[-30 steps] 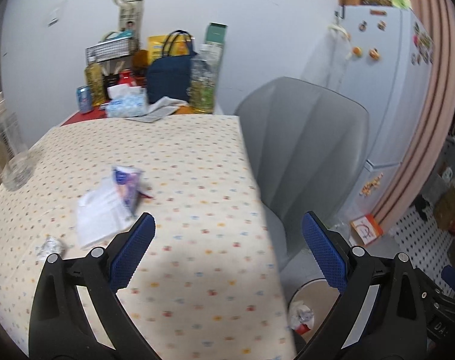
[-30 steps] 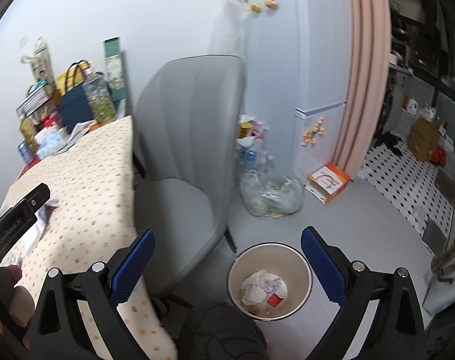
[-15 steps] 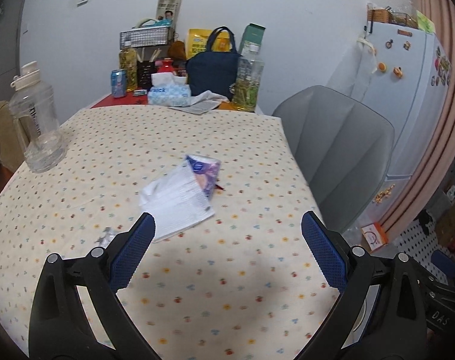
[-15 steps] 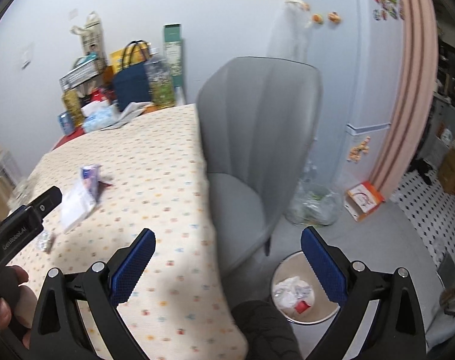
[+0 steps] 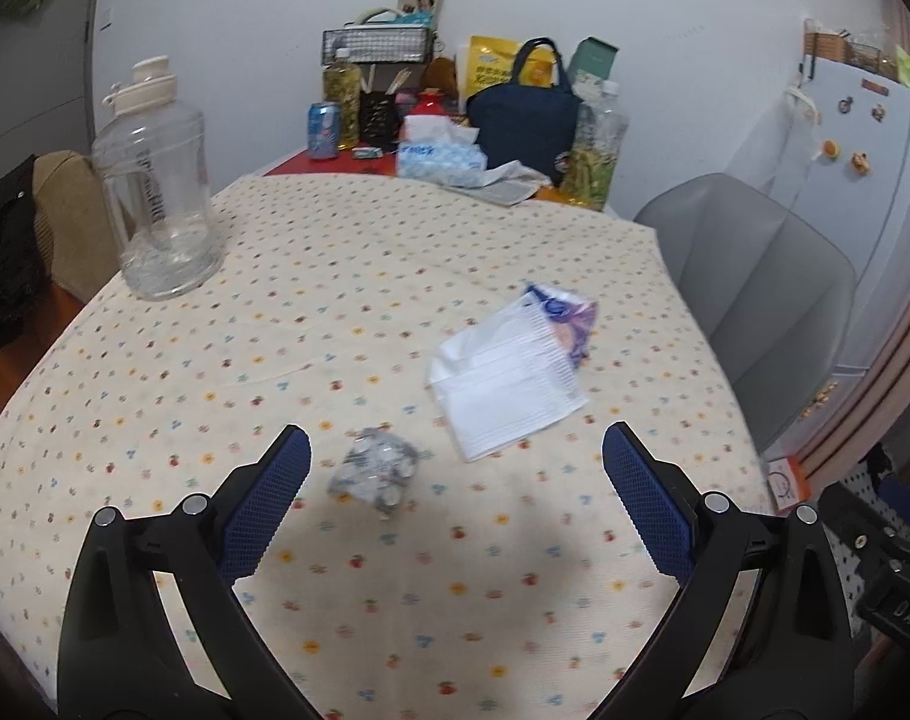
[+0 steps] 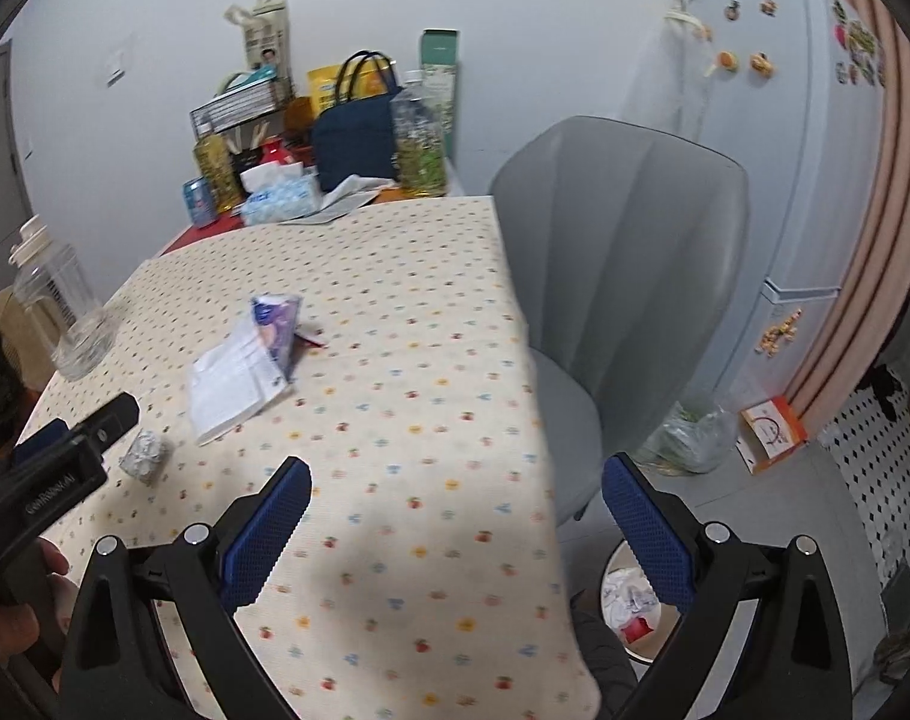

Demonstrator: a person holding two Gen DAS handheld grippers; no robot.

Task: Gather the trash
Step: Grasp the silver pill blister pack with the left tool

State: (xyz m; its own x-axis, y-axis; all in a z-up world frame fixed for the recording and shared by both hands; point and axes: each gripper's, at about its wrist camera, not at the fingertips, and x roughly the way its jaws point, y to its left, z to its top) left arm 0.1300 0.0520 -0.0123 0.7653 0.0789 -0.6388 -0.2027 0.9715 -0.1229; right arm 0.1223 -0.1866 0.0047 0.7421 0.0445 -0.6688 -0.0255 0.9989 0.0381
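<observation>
A small crumpled ball of silvery-grey wrapper (image 5: 374, 473) is lying on the surface covered by a cream cloth dotted with small coloured flowers (image 5: 335, 276), just ahead of the left gripper (image 5: 455, 462) and nearer its left finger. Beyond and to the right of it, well apart, a flat white paper packet with a purple-and-blue printed end (image 5: 514, 369) is resting on the same cloth. The left gripper's blue-padded fingers (image 5: 269, 498) are standing spread wide, holding nothing, hovering over the near part of the surface.

In the right wrist view the crumpled ball (image 6: 144, 455) is sitting just beside the tip of the left gripper's black body, and the white packet (image 6: 245, 372) is lying beyond it. The right gripper (image 6: 455, 480) is hanging over the surface's near right edge, its fingers (image 6: 643, 525) also spread wide and pinching nothing.

Down on the grey floor, a round waste bin holding white crumpled paper and something red (image 6: 631, 606) is showing partly behind the right finger. A grey shell chair (image 6: 622, 276) is standing against the surface's right side. A large clear plastic water jug with a cream cap (image 5: 155, 180) is standing at the left edge.
</observation>
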